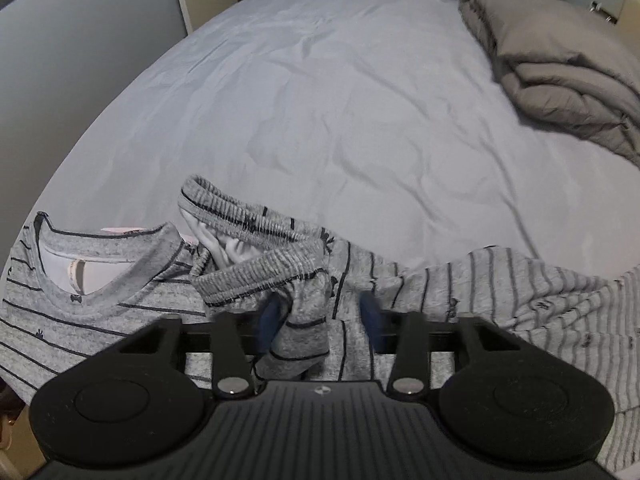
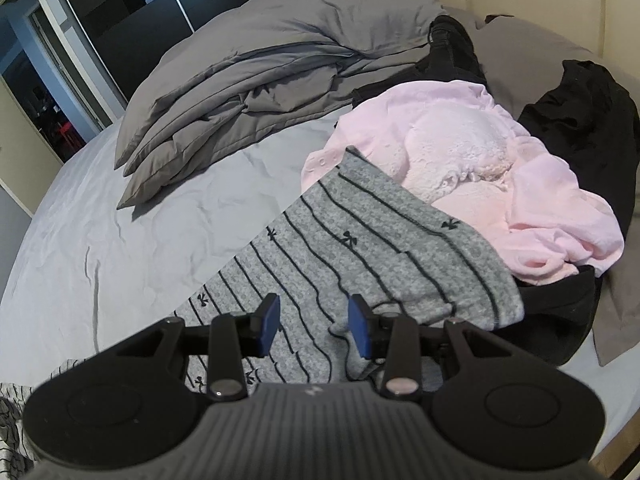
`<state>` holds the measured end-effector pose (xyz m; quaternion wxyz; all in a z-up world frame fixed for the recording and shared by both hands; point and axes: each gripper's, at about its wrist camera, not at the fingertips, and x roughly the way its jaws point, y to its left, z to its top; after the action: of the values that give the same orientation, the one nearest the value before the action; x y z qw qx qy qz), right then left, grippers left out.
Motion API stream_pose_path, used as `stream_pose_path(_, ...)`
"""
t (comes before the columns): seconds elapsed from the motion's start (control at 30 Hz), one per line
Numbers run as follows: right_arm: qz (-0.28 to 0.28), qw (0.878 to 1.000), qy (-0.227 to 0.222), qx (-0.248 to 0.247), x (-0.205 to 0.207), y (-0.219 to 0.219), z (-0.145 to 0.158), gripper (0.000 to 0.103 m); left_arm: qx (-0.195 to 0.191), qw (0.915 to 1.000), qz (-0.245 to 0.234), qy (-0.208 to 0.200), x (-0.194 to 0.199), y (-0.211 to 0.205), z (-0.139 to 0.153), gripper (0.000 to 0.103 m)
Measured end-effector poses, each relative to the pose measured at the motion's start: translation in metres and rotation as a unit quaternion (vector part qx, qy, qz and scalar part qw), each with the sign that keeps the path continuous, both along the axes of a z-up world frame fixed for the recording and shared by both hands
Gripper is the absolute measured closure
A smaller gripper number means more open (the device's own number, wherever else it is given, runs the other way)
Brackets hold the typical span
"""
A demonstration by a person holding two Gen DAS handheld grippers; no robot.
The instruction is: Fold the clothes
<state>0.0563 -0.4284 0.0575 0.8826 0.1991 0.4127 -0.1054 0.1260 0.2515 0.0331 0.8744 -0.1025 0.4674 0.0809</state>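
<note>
In the left wrist view, grey pyjama trousers [image 1: 256,226] with thin dark stripes and a gathered elastic waistband lie crumpled on the bed. My left gripper [image 1: 320,320] is open, and a bunched fold of that fabric sits between its blue pads [image 1: 269,322]. A matching grey striped top [image 1: 104,292] lies flat at the left, neckline up. In the right wrist view, my right gripper [image 2: 314,324] hangs open just above a grey striped trouser leg [image 2: 380,240] with small bow prints, and nothing is pinched between its pads.
A lighter striped garment [image 1: 552,300] lies to the right of the trousers. A pink fluffy garment [image 2: 460,160] and black clothes [image 2: 580,120] are heaped beyond the trouser leg. A folded grey duvet [image 2: 260,80] sits at the back. The pale blue sheet [image 1: 340,100] stretches ahead.
</note>
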Motion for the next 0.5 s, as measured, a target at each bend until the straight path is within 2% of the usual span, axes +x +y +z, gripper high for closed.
stream_pose_path(0.1, -0.010, 1.000, -0.006, 0.004, -0.005, -0.010, 0.003, 0.061, 0.004, 0.9999, 0.006, 0.007, 0.005, -0.002, -0.006, 0.099)
stream_pose_path(0.23, -0.033, 0.999, -0.017, 0.011, -0.015, -0.028, 0.008, 0.061, 0.010, 0.9997, 0.015, 0.017, 0.012, -0.005, -0.013, 0.101)
stream_pose_path(0.37, -0.055, 0.998, -0.026, 0.018, -0.028, -0.045, 0.012, 0.061, -0.035, 0.9973, 0.059, -0.025, 0.001, 0.027, 0.008, 0.101)
stream_pose_path(0.5, -0.091, 0.995, -0.027, 0.033, -0.041, -0.061, 0.011, 0.061, -0.089, 0.9892, 0.104, -0.052, -0.014, 0.063, 0.018, 0.101)
